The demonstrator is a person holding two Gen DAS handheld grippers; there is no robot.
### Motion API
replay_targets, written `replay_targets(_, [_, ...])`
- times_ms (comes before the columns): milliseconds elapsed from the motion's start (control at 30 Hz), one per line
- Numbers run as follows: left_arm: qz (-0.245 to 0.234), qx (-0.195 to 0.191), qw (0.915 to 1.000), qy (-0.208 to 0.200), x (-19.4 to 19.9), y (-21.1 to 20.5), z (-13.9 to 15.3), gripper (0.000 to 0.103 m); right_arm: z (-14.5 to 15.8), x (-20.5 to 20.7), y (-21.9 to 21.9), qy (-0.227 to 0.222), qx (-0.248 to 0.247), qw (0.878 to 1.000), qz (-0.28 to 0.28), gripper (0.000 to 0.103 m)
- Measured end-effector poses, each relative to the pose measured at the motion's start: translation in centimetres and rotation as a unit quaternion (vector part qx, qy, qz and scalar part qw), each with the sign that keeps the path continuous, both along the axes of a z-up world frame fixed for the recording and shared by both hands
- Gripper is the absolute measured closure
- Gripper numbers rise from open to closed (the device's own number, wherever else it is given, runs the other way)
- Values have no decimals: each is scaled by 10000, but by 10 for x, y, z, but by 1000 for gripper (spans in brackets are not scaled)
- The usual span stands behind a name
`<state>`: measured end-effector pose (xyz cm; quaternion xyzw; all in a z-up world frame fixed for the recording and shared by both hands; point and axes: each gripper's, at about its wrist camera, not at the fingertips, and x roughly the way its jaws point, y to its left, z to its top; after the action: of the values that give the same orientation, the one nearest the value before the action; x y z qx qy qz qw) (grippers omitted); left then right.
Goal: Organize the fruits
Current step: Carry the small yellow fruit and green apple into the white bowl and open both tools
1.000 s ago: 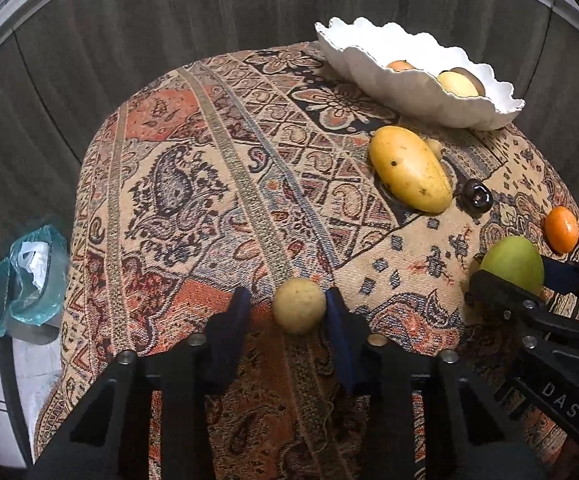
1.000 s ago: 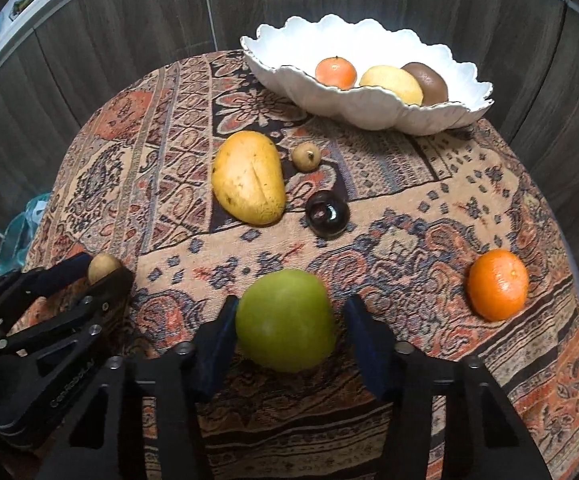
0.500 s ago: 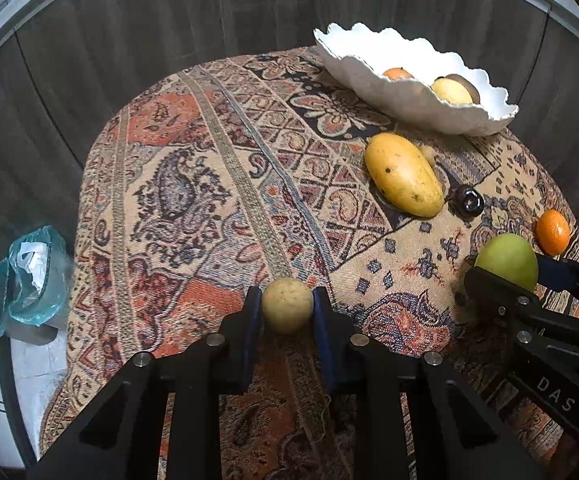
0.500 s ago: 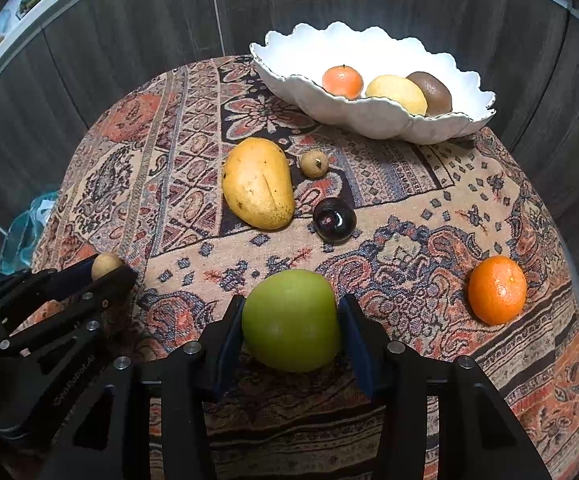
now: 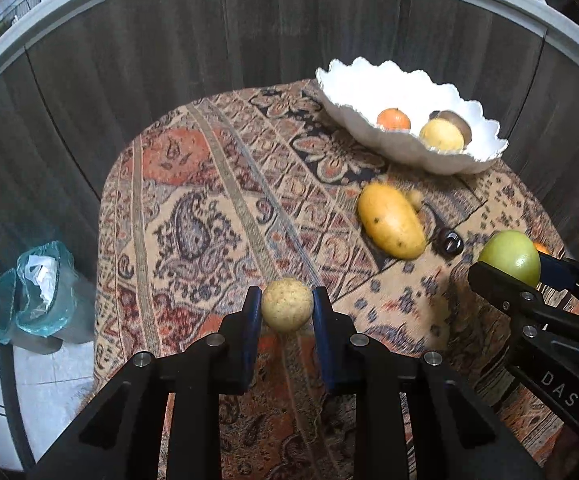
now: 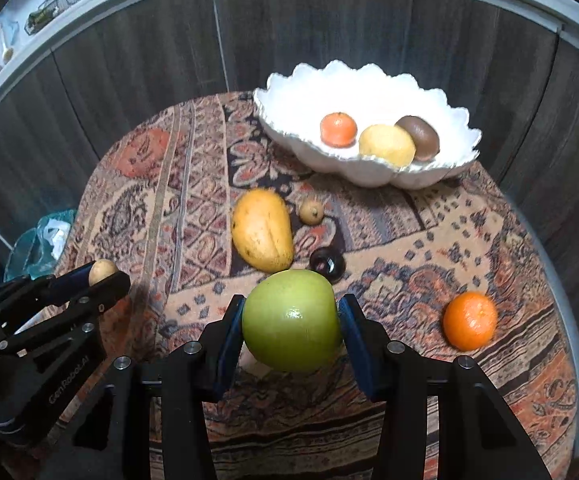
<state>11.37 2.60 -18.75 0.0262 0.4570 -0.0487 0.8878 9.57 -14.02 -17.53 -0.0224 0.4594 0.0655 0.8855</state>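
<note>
The small tan fruit (image 5: 286, 310) sat clamped between the blue pads of the left gripper (image 5: 285, 312) near the table's (image 5: 217, 184) left front edge, and the green apple (image 6: 292, 326) was pinched the same way in the right gripper (image 6: 292, 330) over the table's front edge. Just beyond the apple lay a dark plum (image 6: 327, 265), a mango (image 6: 262, 230) and a small brown fruit (image 6: 311, 211), with an orange (image 6: 470, 320) near the right edge. At the back edge the white bowl (image 6: 289, 92) held a tangerine (image 6: 338, 129), a lemon (image 6: 386, 145) and a kiwi (image 6: 419, 137).

A round tabletop (image 5: 193, 208) wears a cloth with swirly patterns. Dark wood walls (image 5: 137, 80) stand behind it. A blue bag (image 5: 33, 292) sits on the floor beside it.
</note>
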Motion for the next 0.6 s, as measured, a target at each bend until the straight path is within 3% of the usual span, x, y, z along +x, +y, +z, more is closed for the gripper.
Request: replay_targets(600, [-374, -33, 9982, -464, 42, -50, 55, 78, 47, 32, -57, -549, 11, 9964, -640, 55])
